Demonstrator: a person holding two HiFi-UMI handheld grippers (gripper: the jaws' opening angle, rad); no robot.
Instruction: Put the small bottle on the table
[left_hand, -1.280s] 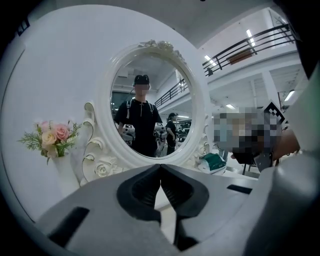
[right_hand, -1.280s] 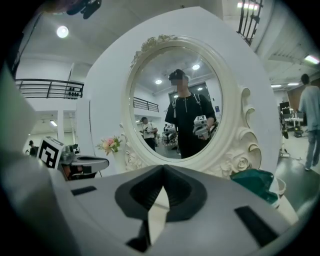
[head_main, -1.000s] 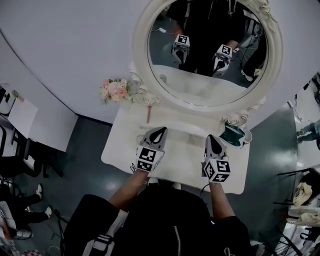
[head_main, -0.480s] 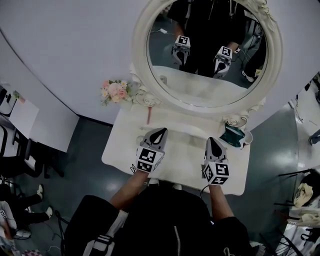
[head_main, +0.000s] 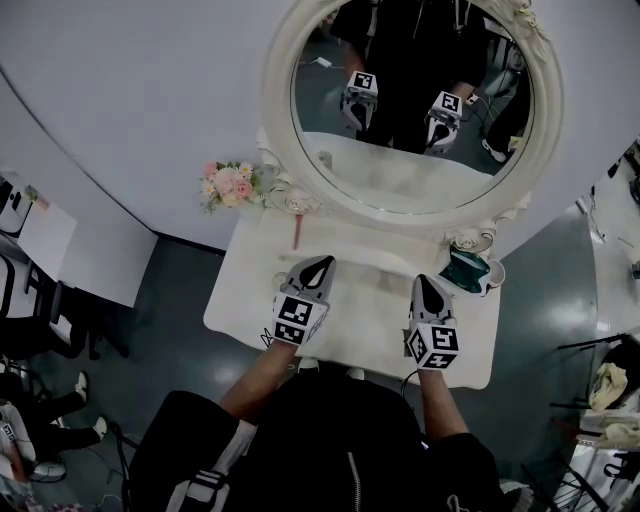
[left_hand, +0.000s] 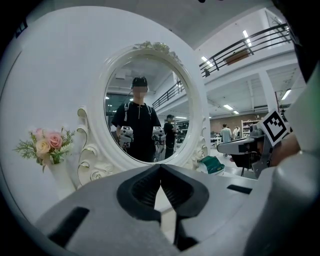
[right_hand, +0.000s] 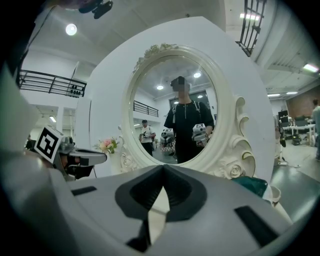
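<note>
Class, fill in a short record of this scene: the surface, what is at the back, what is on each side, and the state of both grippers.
surface: white table
back: oval mirror, white frame
left of mirror: flowers
right of mirror: green object
left gripper: jaws shut, empty, over table
right gripper: jaws shut, empty, over table

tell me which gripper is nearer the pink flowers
The left gripper: the pink flowers stand on its side of the mirror, while the right gripper is over by the teal object.
</note>
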